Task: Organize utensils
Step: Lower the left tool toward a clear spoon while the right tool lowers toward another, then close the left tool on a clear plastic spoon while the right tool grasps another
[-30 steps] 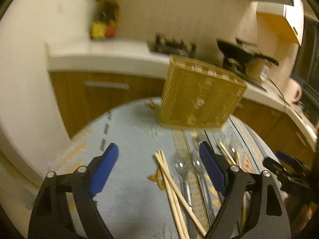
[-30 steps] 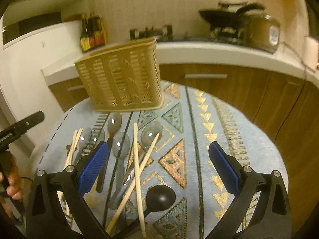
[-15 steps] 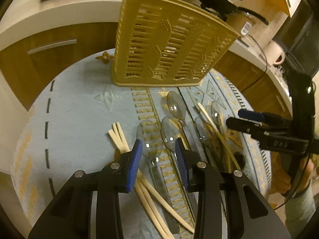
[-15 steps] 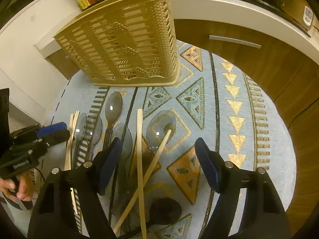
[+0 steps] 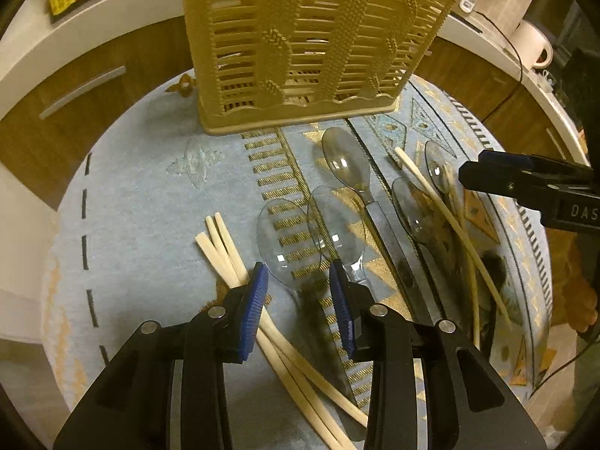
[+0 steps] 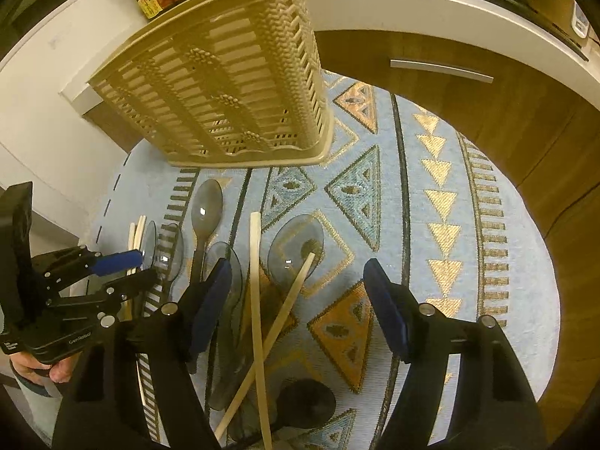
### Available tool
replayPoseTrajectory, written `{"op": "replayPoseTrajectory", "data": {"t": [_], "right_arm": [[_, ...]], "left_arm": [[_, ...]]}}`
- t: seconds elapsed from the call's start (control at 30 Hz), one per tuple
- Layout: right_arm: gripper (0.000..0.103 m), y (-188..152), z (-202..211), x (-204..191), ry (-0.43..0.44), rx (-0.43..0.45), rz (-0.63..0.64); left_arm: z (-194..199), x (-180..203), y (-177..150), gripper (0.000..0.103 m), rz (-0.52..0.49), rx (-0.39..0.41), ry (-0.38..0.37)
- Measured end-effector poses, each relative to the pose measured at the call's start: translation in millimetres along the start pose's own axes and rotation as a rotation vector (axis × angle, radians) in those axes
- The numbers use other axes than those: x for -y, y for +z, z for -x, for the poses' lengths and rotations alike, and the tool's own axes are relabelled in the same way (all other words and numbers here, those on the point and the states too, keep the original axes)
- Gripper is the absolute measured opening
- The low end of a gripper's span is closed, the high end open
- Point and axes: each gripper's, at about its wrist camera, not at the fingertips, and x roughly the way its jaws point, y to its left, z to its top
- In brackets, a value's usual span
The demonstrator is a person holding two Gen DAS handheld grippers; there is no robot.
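Spoons of clear plastic and pale chopsticks lie scattered on the patterned tablecloth (image 5: 142,195), in front of the upright slatted basket (image 5: 300,37) that presumably is to receive them. Nearest the left tongs (image 5: 300,288) is a clear spoon (image 5: 288,247): its bowl lies just ahead of the tips, and its handle runs back between the two blue pads (image 5: 255,300), so the long axis is roughly in line with the tongs. The left tongs stand at a narrow gap astride that handle; whether the pads already touch it cannot be told. A bundle of chopsticks (image 5: 225,247) lies just to the left of the left pad and passes beneath it, close enough to be caught by mistake. A second clear spoon (image 5: 337,221) lies just right of the first, overlapping it.

The right tongs (image 6: 296,300) are spread wide and hold nothing; two crossed chopsticks (image 6: 257,281) and further spoons lie between and ahead of their tips. The left tongs are therefore judged the nearer to a pick, needing only to close across the handle.

Compared with half a second ago, the left tongs have moved closer to the spoon with much the same narrow gap. The right tongs have stayed wide open and come lower over the chopsticks. One second ago both were wide and farther back.
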Motion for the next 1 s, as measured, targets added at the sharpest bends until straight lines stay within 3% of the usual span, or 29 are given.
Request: {"op": "replayPoseTrajectory", "data": {"t": [0.2,0.6,0.67,0.8,1.0], "right_arm": [[0.069,3,1,2,-0.008,0.000,-0.004],[0.069,10,-16,3,0.020,-0.083,-0.002],[0.067,11,-18,1,0.018,-0.090,-0.002],[0.065,16,-20,-5,-0.012,-0.081,0.005],[0.053,27,-29,0,-0.036,-0.096,-0.026]], "left_arm": [[-6,6,10,0.040,-0.022,0.007,0.033],[-12,3,33,0.039,0.008,0.050,0.038],[-13,5,36,0.030,0.000,0.062,0.073],[-14,1,38,0.030,0.044,0.079,0.033],[-4,-13,35,0.029,0.091,0.128,-0.017]]}}
